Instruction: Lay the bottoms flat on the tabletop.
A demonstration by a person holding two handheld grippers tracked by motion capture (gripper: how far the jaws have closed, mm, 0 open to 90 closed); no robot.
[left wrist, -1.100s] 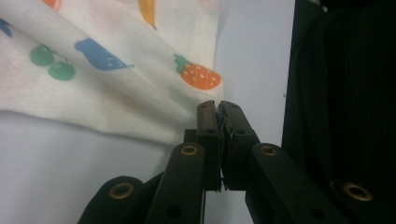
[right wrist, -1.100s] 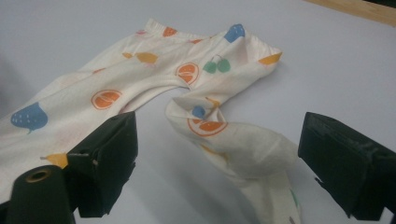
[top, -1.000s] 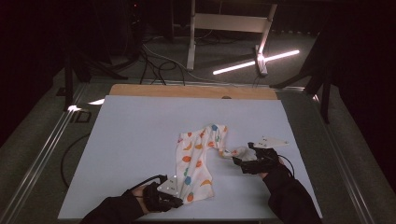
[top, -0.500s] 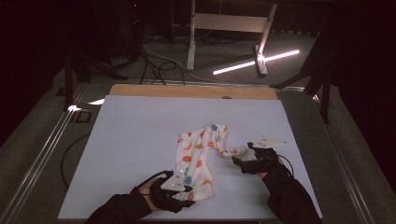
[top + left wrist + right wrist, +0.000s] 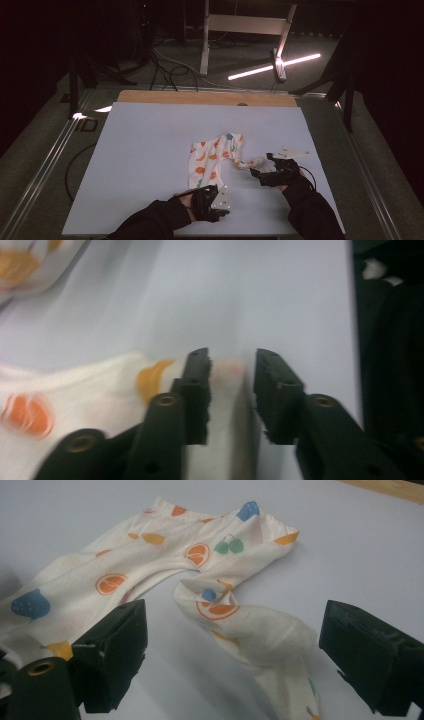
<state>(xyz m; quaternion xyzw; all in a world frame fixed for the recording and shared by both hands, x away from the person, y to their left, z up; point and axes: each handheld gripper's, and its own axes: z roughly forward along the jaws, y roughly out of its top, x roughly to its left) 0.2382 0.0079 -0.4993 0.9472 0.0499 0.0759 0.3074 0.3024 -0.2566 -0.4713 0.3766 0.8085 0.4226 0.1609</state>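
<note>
While both forearms are reaching in from the near edge of the pale table [image 5: 150, 150], the items are lying as follows, left to right.

Left sleeve [image 5: 150, 225]: dark, angling up and rightward from the bottom edge, the hand wrapping the gripper body.

Left gripper [image 5: 220, 200]: sitting low at the near edge of the table, grey plate facing up. In the left gripper view [image 5: 231, 390] its jaws are standing apart, with the hem end of one garment leg lying between them, pressed against the left jaw and not touching the right one.

Fruit-print baby trousers [image 5: 212, 160]: white cloth with orange, blue and green fruit motifs, lying crumpled near the table's middle, one leg running toward the left gripper, the other twisting rightward toward the right gripper.

Right gripper [image 5: 260, 167]: resting on the table right of the trousers, grey plate behind it, hand and dark sleeve trailing toward the bottom right. In the right gripper view [image 5: 230, 650] its jaws are spreading wide, the twisted trouser leg [image 5: 250, 630] lying between them without touching either.
</note>
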